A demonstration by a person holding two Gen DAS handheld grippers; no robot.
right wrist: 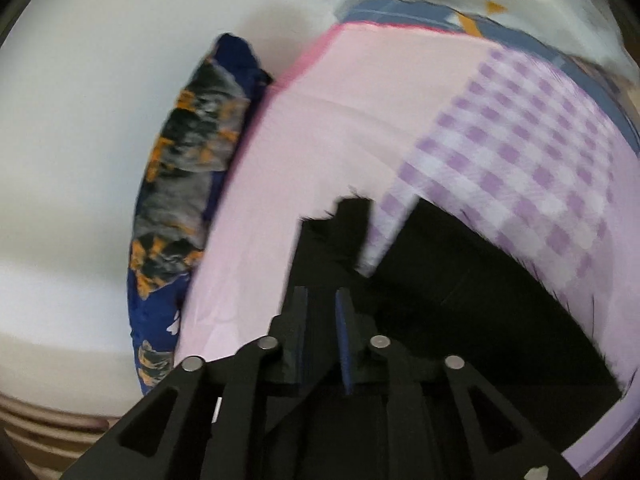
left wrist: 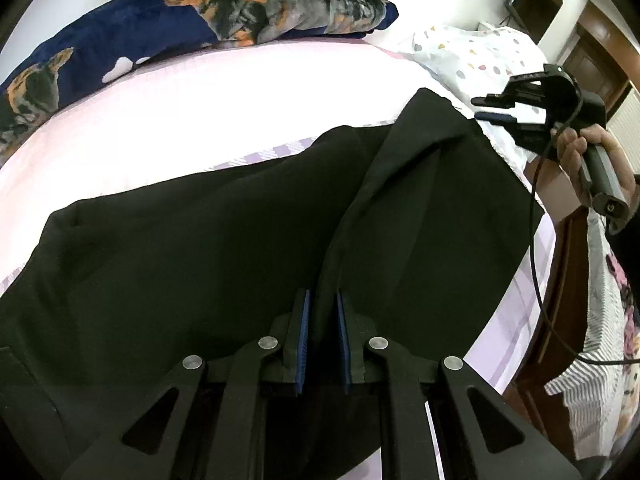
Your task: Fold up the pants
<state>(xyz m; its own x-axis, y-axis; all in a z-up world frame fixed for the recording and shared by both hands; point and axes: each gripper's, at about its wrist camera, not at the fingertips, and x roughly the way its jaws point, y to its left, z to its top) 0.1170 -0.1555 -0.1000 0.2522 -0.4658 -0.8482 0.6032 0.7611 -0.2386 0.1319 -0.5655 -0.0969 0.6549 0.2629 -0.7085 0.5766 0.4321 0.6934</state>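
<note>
Black pants (left wrist: 224, 248) lying spread across the pink bed sheet (left wrist: 200, 92), one ridge of cloth pinched up.

Bed taking most of both views; a navy dog-print blanket (left wrist: 168, 28) is lying along its far edge against the white wall, well apart from the pants, with bare sheet between. A dotted white pillow (left wrist: 472, 56) is sitting beyond the pants' far end. Left gripper (left wrist: 322, 340) is clamping narrow on the raised fold. Right gripper (left wrist: 494, 110), held in a hand (left wrist: 576, 148), is hovering over the pillow-side edge, jaws slightly apart, gripping nothing; its cable (left wrist: 536, 240) is hanging past the wooden bed frame.
</note>
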